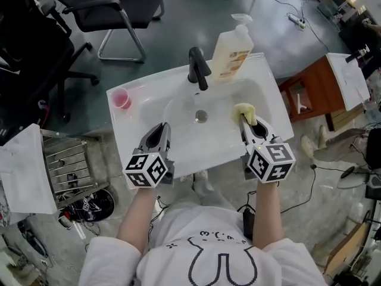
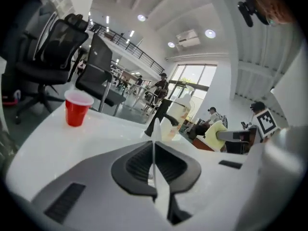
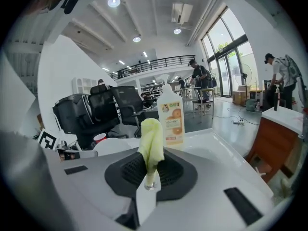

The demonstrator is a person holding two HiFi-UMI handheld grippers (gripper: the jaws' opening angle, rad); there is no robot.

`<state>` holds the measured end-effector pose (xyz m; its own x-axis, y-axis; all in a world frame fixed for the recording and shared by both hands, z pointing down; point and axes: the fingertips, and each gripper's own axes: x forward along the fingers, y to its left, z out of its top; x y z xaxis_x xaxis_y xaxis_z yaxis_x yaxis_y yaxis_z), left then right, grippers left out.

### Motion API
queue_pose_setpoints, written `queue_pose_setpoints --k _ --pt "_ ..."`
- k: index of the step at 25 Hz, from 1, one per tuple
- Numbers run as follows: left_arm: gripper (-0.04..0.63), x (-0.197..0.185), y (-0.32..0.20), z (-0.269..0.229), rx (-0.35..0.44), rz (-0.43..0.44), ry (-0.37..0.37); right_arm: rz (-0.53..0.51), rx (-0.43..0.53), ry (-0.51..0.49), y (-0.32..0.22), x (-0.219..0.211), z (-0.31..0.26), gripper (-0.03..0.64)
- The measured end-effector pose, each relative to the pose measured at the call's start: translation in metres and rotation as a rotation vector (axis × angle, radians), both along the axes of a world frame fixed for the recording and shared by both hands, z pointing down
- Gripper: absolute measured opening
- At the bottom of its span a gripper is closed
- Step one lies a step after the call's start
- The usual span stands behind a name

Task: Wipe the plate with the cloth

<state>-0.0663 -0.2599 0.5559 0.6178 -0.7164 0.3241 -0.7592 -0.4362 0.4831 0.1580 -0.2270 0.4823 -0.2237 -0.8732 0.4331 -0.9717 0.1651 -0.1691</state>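
My left gripper [image 1: 162,126] hangs over the front left of the white sink [image 1: 271,109], shut on a thin white plate [image 2: 155,129] that shows edge-on between its jaws [image 2: 154,150]. In the right gripper view the plate [image 3: 110,147] appears as a pale rounded shape beside that gripper. In the head view I cannot tell the plate from the white basin. My right gripper [image 1: 245,121] is over the front right of the basin, shut on a pale yellow cloth [image 1: 244,111]. The cloth [image 3: 151,141] stands up in a fold from between the pads [image 3: 150,170].
A black faucet [image 1: 198,67] and an orange-labelled soap bottle [image 1: 232,49] stand at the sink's back. A red cup [image 1: 121,98] sits on its left rim. The drain [image 1: 201,116] is mid-basin. Office chairs [image 1: 113,11] stand behind, a wire rack [image 1: 65,165] at left, a brown cabinet [image 1: 312,94] at right.
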Motion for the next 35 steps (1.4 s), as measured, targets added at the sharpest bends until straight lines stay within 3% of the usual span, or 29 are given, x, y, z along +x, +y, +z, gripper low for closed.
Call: queue_pose_setpoints --k 9,15,23,35 --pt "0.018 0.010 -0.005 0.084 -0.399 -0.077 0.180 0.028 -0.062 0.002 0.010 0.012 0.026 0.048" --pt "0.018 0.015 -0.014 0.124 -0.597 -0.119 0.215 0.036 -0.089 0.001 0.013 0.015 0.039 0.048" --pt "0.018 0.025 -0.020 0.157 -0.739 -0.111 0.111 0.008 -0.107 0.015 0.015 0.008 0.044 0.048" --pt "0.069 0.013 -0.019 0.196 -0.744 -0.132 -0.318 -0.026 -0.088 0.059 0.014 0.001 0.032 0.048"
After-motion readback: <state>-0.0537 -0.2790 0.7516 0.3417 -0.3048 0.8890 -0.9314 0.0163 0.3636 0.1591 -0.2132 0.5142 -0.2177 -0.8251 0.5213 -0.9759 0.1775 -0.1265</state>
